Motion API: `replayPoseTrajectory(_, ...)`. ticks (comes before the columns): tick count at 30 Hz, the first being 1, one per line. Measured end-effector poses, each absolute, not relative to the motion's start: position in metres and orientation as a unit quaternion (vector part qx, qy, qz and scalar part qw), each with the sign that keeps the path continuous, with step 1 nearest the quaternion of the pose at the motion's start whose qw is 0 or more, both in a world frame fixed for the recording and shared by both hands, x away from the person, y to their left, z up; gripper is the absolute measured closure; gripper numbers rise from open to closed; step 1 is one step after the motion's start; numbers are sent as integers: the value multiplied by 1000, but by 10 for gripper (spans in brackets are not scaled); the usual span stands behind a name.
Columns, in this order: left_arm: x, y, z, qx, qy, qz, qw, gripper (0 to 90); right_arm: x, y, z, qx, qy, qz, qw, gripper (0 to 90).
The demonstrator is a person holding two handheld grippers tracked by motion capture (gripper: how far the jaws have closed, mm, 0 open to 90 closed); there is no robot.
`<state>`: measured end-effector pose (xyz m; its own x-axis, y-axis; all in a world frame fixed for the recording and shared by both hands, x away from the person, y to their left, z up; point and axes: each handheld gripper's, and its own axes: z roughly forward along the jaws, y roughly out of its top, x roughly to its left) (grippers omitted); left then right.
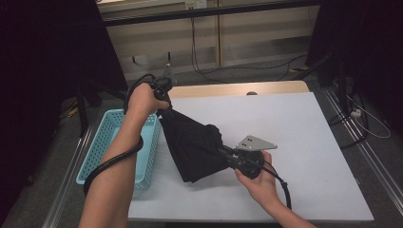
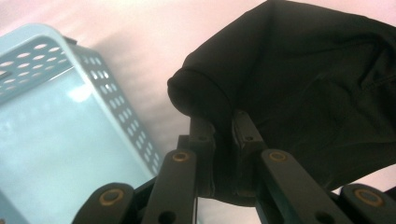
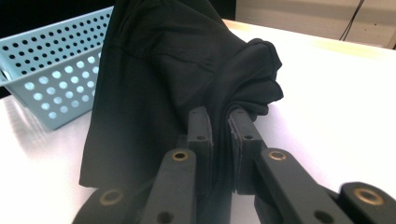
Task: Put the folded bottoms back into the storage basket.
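Observation:
A black cloth (image 1: 192, 142) hangs stretched between my two grippers over the white table (image 1: 304, 128). My left gripper (image 1: 164, 102) is raised near the table's far left corner and is shut on the cloth's upper end. My right gripper (image 1: 224, 153) is lower, near the table's middle, shut on a bunched fold of the cloth. In the left gripper view the jaws (image 2: 223, 135) pinch a rolled hem of the cloth (image 2: 299, 84). The right gripper view has the jaws (image 3: 219, 126) clamped on a gathered edge of the cloth (image 3: 163, 79), whose bottom reaches the table.
A light blue perforated basket (image 1: 107, 137) sits at the table's left edge, partly under my left forearm; it also appears as the basket (image 2: 60, 130) and the basket (image 3: 51, 70). Cables lie on the floor beyond the table.

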<state>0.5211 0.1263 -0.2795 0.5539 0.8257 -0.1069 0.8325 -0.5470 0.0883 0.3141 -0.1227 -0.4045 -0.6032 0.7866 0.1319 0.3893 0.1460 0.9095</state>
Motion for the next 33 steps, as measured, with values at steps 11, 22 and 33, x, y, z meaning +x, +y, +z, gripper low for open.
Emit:
replayPoseTrajectory(11,517,136,-258,875,479,-22,63,818,311,-113,-395,389,729,529,195,812)
replayPoseTrajectory(22,519,139,-229,877,476,-19,60,818,309,-105,-382,379,720,542,209,812)
replayPoseTrajectory(33,520,148,-204,876,478,-13,62,818,310,-94,-370,366,716,554,217,811)
